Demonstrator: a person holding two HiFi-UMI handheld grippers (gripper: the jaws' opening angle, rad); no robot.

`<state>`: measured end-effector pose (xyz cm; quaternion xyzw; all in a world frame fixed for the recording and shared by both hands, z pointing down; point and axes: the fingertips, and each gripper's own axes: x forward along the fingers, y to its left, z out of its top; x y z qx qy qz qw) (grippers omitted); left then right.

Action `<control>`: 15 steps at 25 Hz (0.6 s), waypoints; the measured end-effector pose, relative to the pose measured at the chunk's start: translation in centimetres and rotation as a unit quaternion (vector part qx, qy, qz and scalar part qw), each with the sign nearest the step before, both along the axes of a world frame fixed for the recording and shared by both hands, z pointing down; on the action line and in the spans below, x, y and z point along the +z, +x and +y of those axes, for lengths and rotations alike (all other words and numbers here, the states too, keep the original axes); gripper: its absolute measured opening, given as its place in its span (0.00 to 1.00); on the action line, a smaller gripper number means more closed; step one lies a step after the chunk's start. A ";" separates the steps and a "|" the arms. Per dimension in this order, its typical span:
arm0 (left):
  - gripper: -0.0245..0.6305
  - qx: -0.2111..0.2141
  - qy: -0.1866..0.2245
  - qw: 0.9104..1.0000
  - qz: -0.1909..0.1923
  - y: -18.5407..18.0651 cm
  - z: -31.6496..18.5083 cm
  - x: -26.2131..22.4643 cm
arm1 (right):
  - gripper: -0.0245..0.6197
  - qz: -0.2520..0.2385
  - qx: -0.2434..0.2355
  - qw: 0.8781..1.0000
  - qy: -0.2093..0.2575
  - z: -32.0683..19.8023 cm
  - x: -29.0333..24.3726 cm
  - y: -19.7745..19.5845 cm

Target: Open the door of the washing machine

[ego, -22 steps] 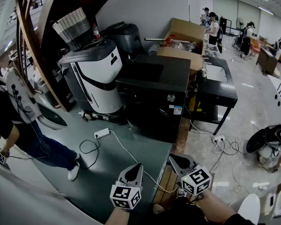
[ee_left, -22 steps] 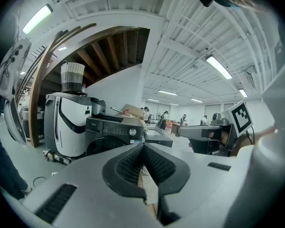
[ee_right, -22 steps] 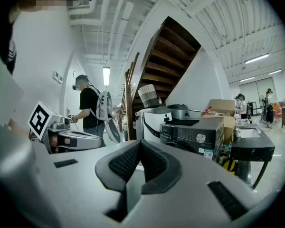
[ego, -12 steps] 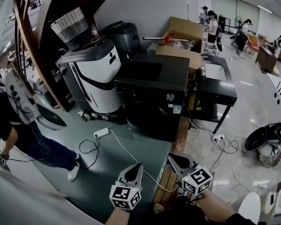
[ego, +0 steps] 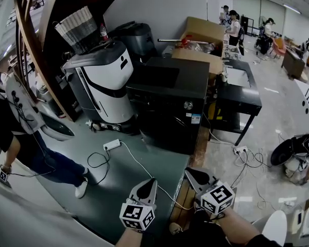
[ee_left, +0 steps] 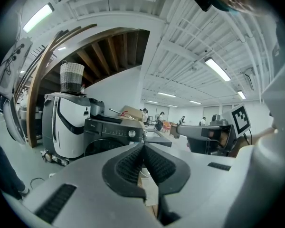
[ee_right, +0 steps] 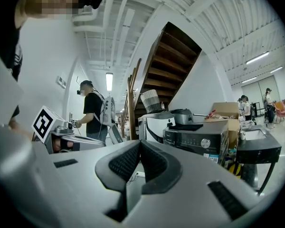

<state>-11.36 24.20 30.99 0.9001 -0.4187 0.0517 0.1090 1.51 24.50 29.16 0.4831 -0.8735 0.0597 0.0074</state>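
The black washing machine (ego: pixel 170 94) stands mid-room, well ahead of both grippers, with its round front door (ee_left: pixel 100 146) closed. In the right gripper view its knob and control panel (ee_right: pixel 199 140) face me. My left gripper (ego: pixel 153 181) is low in the head view, shut and empty, its tips meeting (ee_left: pixel 143 146). Beside it on the right, my right gripper (ego: pixel 189 172) is also shut with nothing between its pads (ee_right: pixel 139 142). Both point toward the machine from a distance, above the floor.
A white and black appliance (ego: pixel 105 81) stands left of the washer, a black table (ego: pixel 239 96) to its right. A power strip and cables (ego: pixel 112 146) cross the floor. A person (ego: pixel 20 133) stands at left. Cardboard boxes (ego: pixel 203 35) sit behind.
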 end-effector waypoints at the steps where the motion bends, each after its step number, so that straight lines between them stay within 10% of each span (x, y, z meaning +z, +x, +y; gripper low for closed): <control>1: 0.07 0.000 0.000 1.000 0.000 0.1 -0.2 0.0 | 0.06 0.000 0.000 1.000 0.001 -0.2 0.0 0.1; 15: 0.07 -0.018 0.007 1.000 0.001 1.9 -5.9 -0.5 | 0.06 -0.006 -0.023 1.000 0.004 -7.1 0.0 1.8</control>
